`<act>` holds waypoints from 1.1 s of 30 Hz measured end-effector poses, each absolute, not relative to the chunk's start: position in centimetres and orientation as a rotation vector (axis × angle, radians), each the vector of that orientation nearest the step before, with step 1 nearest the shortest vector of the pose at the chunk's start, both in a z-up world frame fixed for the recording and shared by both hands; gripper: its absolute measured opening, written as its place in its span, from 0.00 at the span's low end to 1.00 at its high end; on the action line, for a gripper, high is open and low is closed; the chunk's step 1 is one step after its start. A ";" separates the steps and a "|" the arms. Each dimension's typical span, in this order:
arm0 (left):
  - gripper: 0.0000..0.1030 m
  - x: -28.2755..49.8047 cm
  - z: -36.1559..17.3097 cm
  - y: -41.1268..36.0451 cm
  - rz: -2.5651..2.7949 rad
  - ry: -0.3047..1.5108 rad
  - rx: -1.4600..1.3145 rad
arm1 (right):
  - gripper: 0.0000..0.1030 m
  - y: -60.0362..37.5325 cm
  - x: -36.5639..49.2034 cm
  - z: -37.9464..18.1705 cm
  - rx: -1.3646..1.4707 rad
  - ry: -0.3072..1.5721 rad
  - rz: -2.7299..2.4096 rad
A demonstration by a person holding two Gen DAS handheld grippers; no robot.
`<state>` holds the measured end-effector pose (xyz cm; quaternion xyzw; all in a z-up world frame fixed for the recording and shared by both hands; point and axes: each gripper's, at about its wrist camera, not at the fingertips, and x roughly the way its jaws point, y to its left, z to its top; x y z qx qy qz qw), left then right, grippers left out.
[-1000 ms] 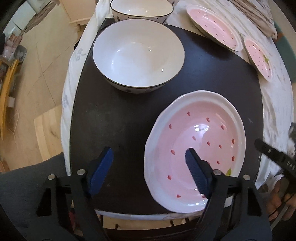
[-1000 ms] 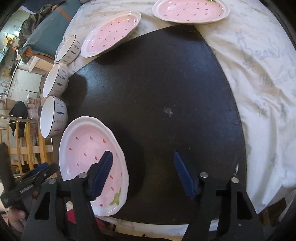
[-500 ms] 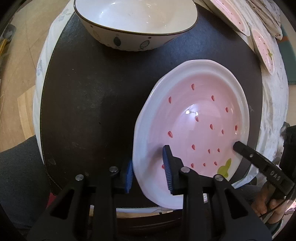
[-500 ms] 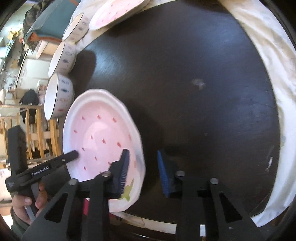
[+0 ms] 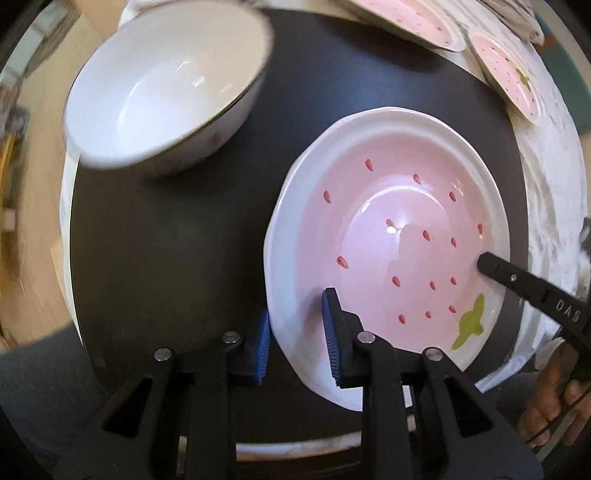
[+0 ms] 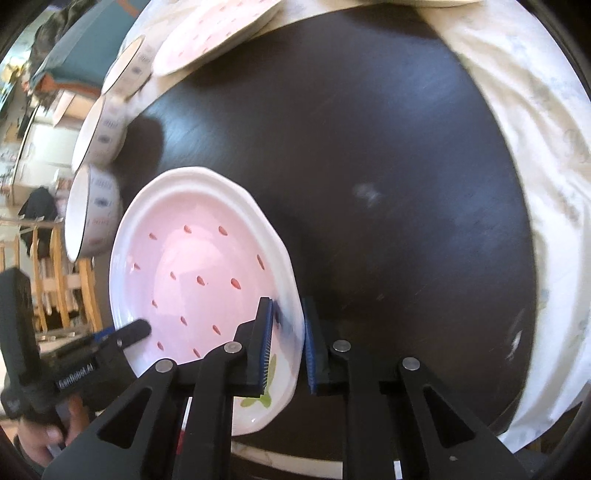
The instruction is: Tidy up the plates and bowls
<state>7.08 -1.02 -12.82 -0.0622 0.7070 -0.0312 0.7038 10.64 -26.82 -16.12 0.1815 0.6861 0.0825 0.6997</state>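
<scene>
A pink strawberry-pattern plate [image 5: 388, 236] with a white rim sits over the dark round table [image 5: 166, 240]. My left gripper [image 5: 297, 339] is shut on its near left rim, one blue pad inside and one outside. My right gripper [image 6: 288, 343] is shut on the plate's [image 6: 192, 266] opposite rim, and its black finger shows in the left wrist view [image 5: 517, 280]. The plate looks tilted, held between both grippers. A white bowl [image 5: 166, 85] with a dark rim stands just behind and left of the plate.
Two more pink plates [image 5: 406, 18] [image 5: 509, 77] lie on the white cloth at the far right. In the right wrist view three white bowls [image 6: 92, 210] [image 6: 99, 136] [image 6: 127, 64] line the table's left edge, with a pink plate [image 6: 214, 37] behind them.
Both grippers went from open above the table to shut on opposite rims of the pink plate. The plate has tilted and shifted slightly; the cameras are blurred by motion.
</scene>
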 end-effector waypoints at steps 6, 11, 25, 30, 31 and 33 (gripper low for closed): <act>0.22 9.7 -12.5 -1.7 -0.048 1.545 -0.064 | 0.18 -27.9 12.5 -15.9 0.408 1.500 0.141; 0.22 11.9 -12.3 -2.0 -0.030 1.511 0.004 | 0.18 -28.8 13.9 -16.0 0.430 1.487 0.120; 0.22 12.4 -12.1 -4.3 0.001 1.486 0.049 | 0.18 -28.7 15.0 -16.2 0.423 1.466 0.144; 0.22 11.5 -11.7 -3.9 -0.013 1.472 0.065 | 0.18 -28.1 14.6 -16.2 0.416 1.480 0.170; 0.22 11.9 -11.8 -4.2 -0.014 1.469 0.070 | 0.18 -28.2 14.5 -16.2 0.417 1.479 0.172; 0.22 11.9 -12.0 -4.8 -0.008 1.470 0.080 | 0.17 -28.3 14.5 -16.2 0.422 1.476 0.170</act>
